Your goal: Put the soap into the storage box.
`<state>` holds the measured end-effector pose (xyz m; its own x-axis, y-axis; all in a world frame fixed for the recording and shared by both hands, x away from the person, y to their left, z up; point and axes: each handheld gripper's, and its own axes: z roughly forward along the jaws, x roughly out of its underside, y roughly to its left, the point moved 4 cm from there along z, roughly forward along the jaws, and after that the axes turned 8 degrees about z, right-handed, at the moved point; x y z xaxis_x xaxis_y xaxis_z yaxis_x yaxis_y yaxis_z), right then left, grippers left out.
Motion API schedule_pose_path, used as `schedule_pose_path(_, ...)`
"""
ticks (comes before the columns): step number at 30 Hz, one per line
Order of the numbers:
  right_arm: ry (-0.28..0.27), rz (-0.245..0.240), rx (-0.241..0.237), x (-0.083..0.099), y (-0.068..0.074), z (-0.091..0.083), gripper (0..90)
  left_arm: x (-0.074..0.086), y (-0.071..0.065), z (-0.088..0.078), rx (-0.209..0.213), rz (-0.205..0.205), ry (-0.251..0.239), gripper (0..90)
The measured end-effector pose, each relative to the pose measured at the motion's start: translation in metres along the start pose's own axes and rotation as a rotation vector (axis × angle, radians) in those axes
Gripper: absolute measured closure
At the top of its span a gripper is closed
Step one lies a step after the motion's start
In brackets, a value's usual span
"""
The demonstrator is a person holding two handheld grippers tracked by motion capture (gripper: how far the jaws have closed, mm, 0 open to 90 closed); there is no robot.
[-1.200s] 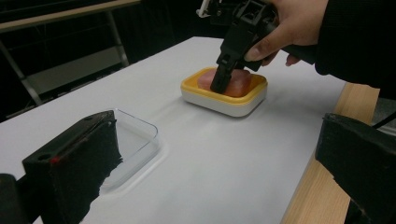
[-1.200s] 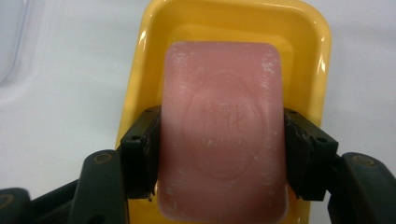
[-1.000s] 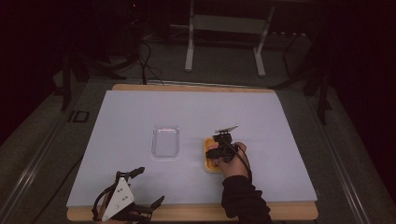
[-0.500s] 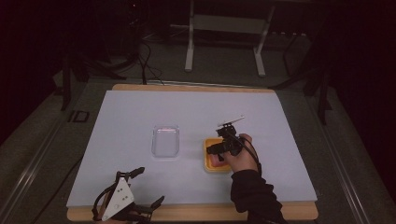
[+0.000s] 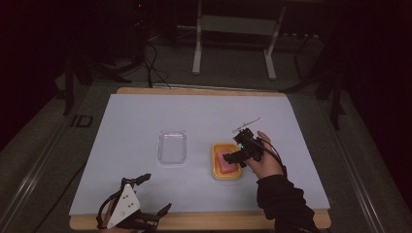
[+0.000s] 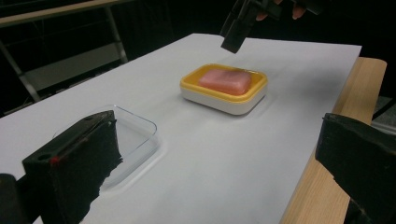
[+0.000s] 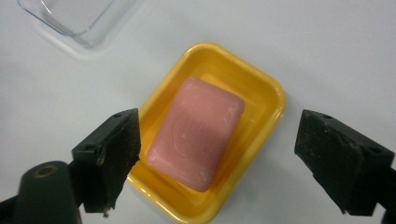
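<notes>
Black right gripper [image 7: 215, 154] open wide above pink soap [image 7: 196, 133], jaws just opened, nothing between. Soap flat in yellow dish [image 7: 261, 88], right of clear lid [image 5: 172, 146]. Left gripper [image 5: 141, 213] open, near edge. Risk: descending off-centre, clipping dish rim, tipping it.
</notes>
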<state>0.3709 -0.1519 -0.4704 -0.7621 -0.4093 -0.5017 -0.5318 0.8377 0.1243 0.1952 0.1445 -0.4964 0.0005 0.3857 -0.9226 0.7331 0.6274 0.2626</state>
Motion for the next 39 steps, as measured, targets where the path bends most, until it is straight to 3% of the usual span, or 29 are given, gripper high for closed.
schedule_pose_path(4,-0.018,-0.014,-0.028,0.005,-0.008,-0.005,14.9,0.001,0.000,0.000,0.002,0.002,0.006,0.3)
schedule_pose_path(11,-0.015,-0.028,-0.029,0.021,-0.025,-0.010,14.1,0.002,0.000,0.001,-0.002,-0.001,0.011,0.3)
schedule_pose_path(30,-0.116,0.034,-0.059,0.067,-0.067,-0.032,13.5,0.002,-0.001,0.001,-0.002,0.001,0.014,0.3)
schedule_pose_path(34,-0.145,0.075,-0.049,0.076,-0.073,-0.036,12.9,0.002,-0.001,0.001,-0.003,0.002,0.017,0.3)
schedule_pose_path(39,-0.117,0.090,-0.042,0.091,-0.079,-0.036,12.6,0.002,-0.001,0.001,-0.002,0.003,0.018,0.3)
